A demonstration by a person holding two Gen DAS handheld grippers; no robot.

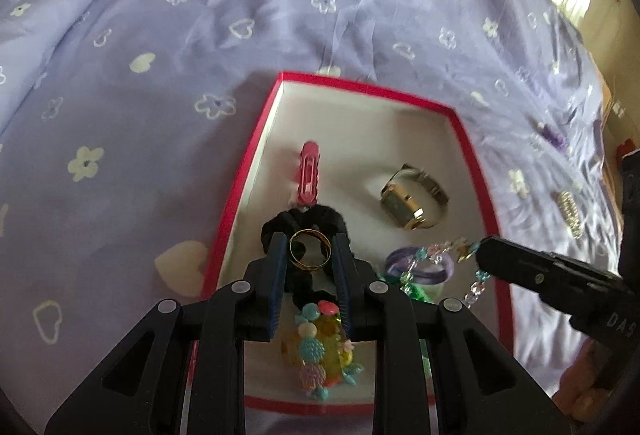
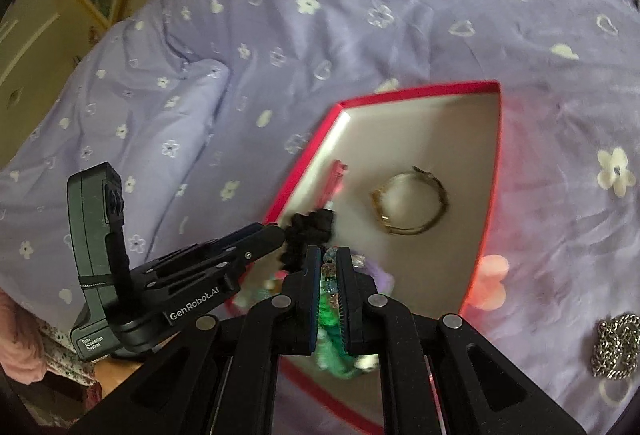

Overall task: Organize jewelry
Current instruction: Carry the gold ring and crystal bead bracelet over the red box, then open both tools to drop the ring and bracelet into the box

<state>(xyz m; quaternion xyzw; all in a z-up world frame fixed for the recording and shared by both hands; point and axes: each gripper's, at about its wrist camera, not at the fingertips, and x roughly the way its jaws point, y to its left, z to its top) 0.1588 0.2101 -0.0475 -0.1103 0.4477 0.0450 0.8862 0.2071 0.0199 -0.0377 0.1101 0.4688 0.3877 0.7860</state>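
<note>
Pinching a thin gold ring (image 1: 310, 250) across its rim, the left gripper (image 1: 310, 255) hangs over the black scrunchie (image 1: 302, 225) at the near left of the red-edged box (image 1: 236, 195), while the right gripper (image 2: 329, 267), nearly closed, clamps a pastel bead chain (image 1: 476, 277) at the box's near right. Judging by looks, the ring is light, rigid and slippery, best held across its rim, and the chain limp and snag-prone. Legible print: "GenRobot.AI" and "Data Acquisition System" on the left gripper's body.

Silver chain (image 2: 616, 345) cut by the edge; pink clip (image 2: 334, 183) and watch (image 2: 412, 201) blurred.
</note>
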